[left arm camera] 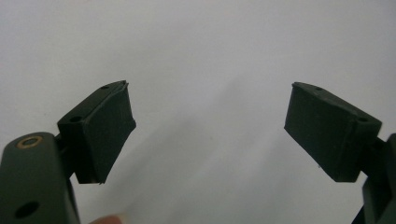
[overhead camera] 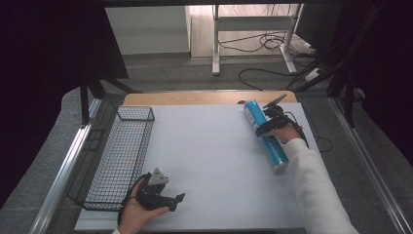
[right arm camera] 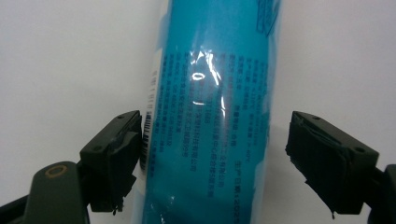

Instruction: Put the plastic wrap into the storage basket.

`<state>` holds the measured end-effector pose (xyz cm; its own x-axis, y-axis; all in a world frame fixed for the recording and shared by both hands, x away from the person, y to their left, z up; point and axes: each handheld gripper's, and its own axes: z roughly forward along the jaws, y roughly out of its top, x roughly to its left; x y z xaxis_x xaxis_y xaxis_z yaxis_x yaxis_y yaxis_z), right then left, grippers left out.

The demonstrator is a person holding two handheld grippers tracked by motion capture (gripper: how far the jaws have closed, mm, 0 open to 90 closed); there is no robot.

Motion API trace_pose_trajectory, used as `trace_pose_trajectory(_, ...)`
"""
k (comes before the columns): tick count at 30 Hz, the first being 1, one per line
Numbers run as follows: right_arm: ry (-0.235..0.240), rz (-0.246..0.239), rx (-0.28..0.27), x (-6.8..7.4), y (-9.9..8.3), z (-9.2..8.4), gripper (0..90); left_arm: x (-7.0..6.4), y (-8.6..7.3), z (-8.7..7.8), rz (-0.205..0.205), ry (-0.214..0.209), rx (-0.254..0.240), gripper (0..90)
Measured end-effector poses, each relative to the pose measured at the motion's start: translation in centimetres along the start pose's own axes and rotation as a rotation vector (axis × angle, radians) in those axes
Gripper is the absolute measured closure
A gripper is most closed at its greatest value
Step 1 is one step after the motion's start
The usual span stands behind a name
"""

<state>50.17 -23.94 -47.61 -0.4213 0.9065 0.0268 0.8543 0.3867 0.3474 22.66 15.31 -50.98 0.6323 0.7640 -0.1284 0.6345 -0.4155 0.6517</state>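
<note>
Right gripper view — blue tube (right arm camera: 210, 116) ends cut off, label print unreadable.

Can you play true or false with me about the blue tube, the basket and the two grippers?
1. The blue tube lies on the white table. True.
2. The blue tube is inside the wire basket. False: the basket is empty, at the table's left edge.
3. The left gripper holds something. False: its jaws are open over bare table.
4. The right gripper has a jaw on each side of the tube. True.
</note>
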Motion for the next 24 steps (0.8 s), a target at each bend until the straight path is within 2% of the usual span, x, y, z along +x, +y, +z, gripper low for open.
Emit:
trace_pose_trajectory(4,0.009,-0.009,0.060,0.2,0.0,1.1,21.4,0.1,0.0,0.1,-0.002,0.002,0.003,15.3)
trace_pose_trajectory(6,0.012,-0.005,0.060,0.2,0.0,1.2,23.1,0.0,-0.1,0.1,-0.001,0.003,0.004,15.3)
trace_pose_trajectory(7,0.035,0.003,0.063,0.3,0.2,1.3,28.9,0.0,-0.1,0.1,-0.001,0.003,0.003,15.2)
trace_pose_trajectory(10,0.019,0.001,0.081,0.5,0.3,1.3,29.9,0.0,-0.1,0.1,-0.003,0.004,0.003,15.3)
trace_pose_trajectory(12,0.029,0.022,0.095,0.3,0.5,1.2,30.6,0.1,-0.1,0.0,-0.003,0.005,0.003,15.3)
trace_pose_trajectory(13,0.043,0.047,0.095,0.1,0.6,1.2,31.0,0.1,-0.1,0.0,-0.003,0.005,0.002,15.3)
trace_pose_trajectory(17,0.054,0.061,0.091,-0.1,0.5,1.1,31.4,0.1,-0.1,-0.1,-0.004,0.005,-0.001,15.3)
trace_pose_trajectory(20,0.052,0.057,0.090,-0.1,0.5,1.0,31.5,0.2,-0.2,-0.1,-0.011,0.005,-0.005,15.3)
trace_pose_trajectory(24,0.072,0.063,0.074,-0.3,0.4,0.3,31.7,0.3,-0.2,-0.1,-0.013,0.006,-0.003,15.3)
